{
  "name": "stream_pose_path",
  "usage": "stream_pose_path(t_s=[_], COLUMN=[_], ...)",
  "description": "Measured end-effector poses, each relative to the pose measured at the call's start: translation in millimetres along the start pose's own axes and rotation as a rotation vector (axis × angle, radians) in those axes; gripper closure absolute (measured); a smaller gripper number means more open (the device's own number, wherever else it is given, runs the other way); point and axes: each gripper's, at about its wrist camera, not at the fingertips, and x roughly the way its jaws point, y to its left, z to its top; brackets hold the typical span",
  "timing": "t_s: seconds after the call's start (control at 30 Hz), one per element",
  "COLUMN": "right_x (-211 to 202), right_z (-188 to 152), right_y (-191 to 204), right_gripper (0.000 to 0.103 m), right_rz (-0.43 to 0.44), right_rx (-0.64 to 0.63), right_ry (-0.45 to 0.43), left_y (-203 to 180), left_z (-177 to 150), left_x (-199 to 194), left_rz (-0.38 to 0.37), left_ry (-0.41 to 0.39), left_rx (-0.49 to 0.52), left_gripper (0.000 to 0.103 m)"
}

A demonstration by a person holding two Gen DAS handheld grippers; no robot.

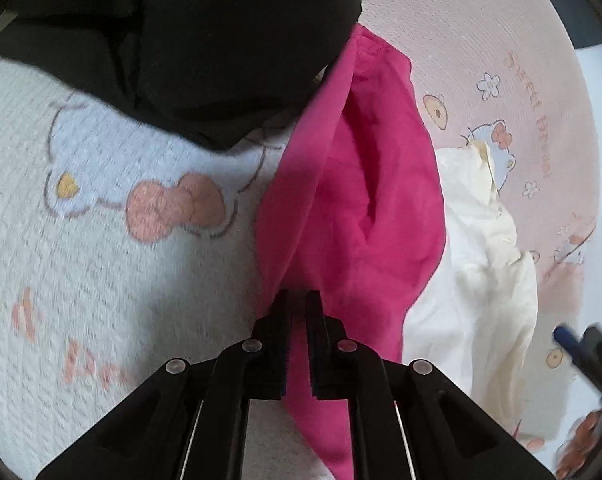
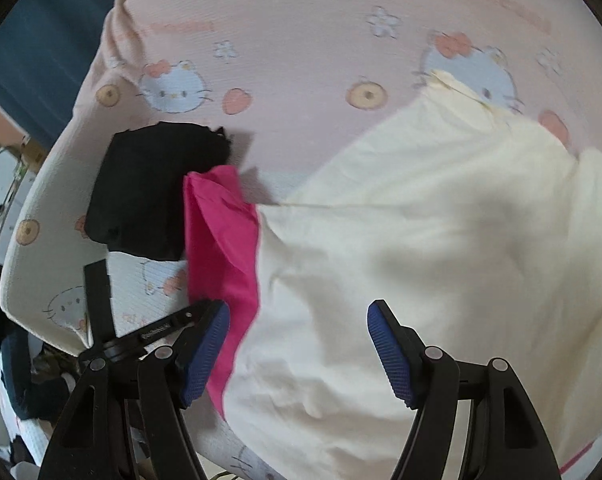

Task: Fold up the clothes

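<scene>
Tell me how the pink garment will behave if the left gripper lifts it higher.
Probably floppy: the pink garment already sags in deep folds from the left gripper, which is shut on its edge. It looks thin, so likely light. Its far end touches the black garment and cream garment, so it may drag them slightly.

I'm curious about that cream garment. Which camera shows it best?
The right wrist view: the cream garment fills most of it, spread on the bedsheet. The left wrist view shows only a crumpled strip beside the pink garment.
</scene>
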Motion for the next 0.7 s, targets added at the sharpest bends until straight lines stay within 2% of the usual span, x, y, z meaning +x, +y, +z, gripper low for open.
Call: stream_pose_path(t_s=[0.23, 0.33, 0.4, 0.43, 0.47, 0.5, 0.57, 0.7], right_x=[-23.8, -34.0, -40.9, -44.3, -47.7, -51.2, -58.9, -74.1], right_z=[-53.4, -76.2, -91.5, -99.1, -107.0, -115.2, -129.7, -154.6], right_y=[-48.4, -69.1, -82.9, -89.9, -96.9, -104.0, -117.8, -141.3], right_gripper=[0.032, 0.032, 0.032, 0.032, 0.032, 0.032, 0.032, 0.032], right_rz=[-0.035, -0.049, -0.059, -0.064, -0.067, -0.066, -0.062, -0.045], right_rx=[0.149, 0.213, 0.256, 0.277, 0.303, 0.336, 0.391, 0.488], right_ry=[-0.053, -0.076, -0.091, -0.098, -0.106, -0.112, -0.129, -0.169], left_y=[9.4, 6.1, -0.3, -2.8, -4.7, -5.8, -8.9, -16.6], left_z=[-5.4, -7.9, -12.7, -15.7, -18.1, -19.8, -22.9, -24.8], left_x=[-11.8, -25.0, -39.7, -46.8, -52.9, -57.4, -65.9, -79.3], left_rz=[-0.052, -0.078, -0.096, -0.109, -0.123, -0.14, -0.164, -0.132], left_ry=[0.027, 0.01, -0.023, -0.042, -0.057, -0.064, -0.077, -0.079], left_rx=[-0.097, -0.091, -0.061, -0.05, -0.042, -0.042, -0.039, -0.003], left_gripper=[0.097, 0.095, 0.081, 0.055, 0.022, 0.014, 0.012, 0.012])
